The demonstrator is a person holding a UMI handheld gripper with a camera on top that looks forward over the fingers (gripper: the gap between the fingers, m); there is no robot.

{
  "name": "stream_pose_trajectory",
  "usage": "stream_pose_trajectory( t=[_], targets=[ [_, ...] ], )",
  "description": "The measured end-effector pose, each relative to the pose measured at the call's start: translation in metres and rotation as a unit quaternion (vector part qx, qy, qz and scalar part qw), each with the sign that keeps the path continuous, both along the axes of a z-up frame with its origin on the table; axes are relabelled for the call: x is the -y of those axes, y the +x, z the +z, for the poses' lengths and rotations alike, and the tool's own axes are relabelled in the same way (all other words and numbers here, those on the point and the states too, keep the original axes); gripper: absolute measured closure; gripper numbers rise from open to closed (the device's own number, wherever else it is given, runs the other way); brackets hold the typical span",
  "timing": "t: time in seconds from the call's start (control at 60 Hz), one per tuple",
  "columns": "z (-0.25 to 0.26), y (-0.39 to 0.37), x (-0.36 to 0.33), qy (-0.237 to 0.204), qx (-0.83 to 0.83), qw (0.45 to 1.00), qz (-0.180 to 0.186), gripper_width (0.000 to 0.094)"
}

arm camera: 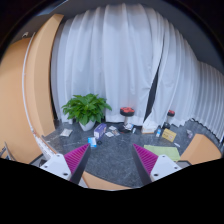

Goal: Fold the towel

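My gripper (111, 160) is open and empty, its magenta pads (75, 158) set wide apart. It is held up and looks across a room, over grey carpet (115, 150). A pale yellow-green flat thing (163, 152), maybe a cloth, lies just beyond the right finger. I cannot tell whether it is the towel. A tan surface edge (100, 182) shows low between the fingers.
White curtains (120, 60) hang across the far wall. A potted green plant (85, 107) stands at the back left and a red-topped stool (127, 113) beside it. Small loose items (100, 130) lie on the carpet. A wooden panel (30, 90) stands at the left and a tan seat (200, 150) at the right.
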State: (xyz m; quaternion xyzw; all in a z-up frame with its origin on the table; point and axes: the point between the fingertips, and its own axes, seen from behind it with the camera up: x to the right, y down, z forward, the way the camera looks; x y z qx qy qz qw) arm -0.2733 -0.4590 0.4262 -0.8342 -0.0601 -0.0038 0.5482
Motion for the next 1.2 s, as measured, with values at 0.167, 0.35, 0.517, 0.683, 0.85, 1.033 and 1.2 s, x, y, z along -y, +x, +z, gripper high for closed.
stream_pose_trajectory(
  t=[0.167,0.35,0.517,0.683,0.85,1.033,1.2],
  targets=[
    [-0.040,0.006,-0.011,-0.034,-0.006,0.999,-0.002,0.0086],
    [-0.132,0.037,-0.045,-0.096,-0.006,0.995,-0.017,0.0087],
    [-0.226,0.107,-0.096,-0.146,-0.009,0.988,-0.038,0.0088],
    [-0.301,0.204,-0.192,-0.151,-0.003,0.986,-0.073,0.0089],
    [-0.363,0.284,-0.287,-0.168,-0.003,0.980,-0.101,0.0086],
    [-0.418,0.325,-0.360,-0.194,0.013,0.976,-0.100,0.0086],
    [-0.446,0.333,-0.378,-0.211,0.043,0.972,-0.098,0.0303]
  ],
)
